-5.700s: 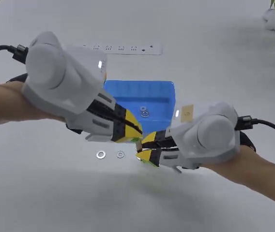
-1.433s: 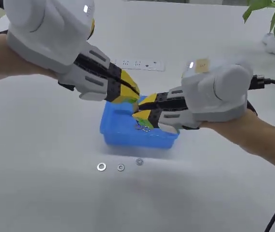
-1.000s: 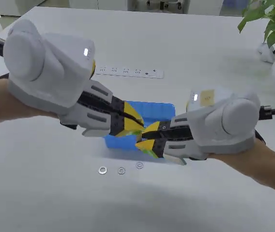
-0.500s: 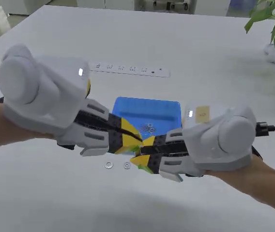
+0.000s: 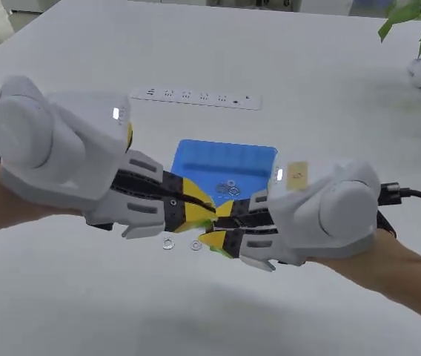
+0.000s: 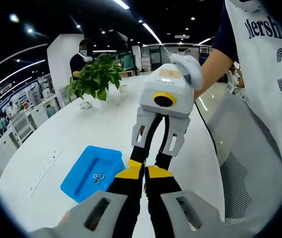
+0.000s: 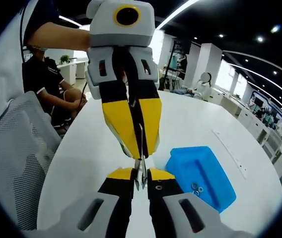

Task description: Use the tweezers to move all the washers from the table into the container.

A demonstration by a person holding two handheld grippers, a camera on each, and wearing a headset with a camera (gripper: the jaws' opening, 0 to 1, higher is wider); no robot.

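Right gripper point(image 7: 141, 177) and left gripper point(image 5: 204, 213) both clamp the tweezers point(image 7: 140, 163), tip to tip. Two washers point(image 5: 168, 244) lie just outside the near wall of the container point(image 5: 196, 152), nearer your left gripper.

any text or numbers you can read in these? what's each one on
"Mersh", cut off at the picture's edge: on the person's white shirt.
"3", with a second digit cut off: same shirt.
Yellow label on the right gripper: mark too blurred to read.
Power strip: markings too small to read.
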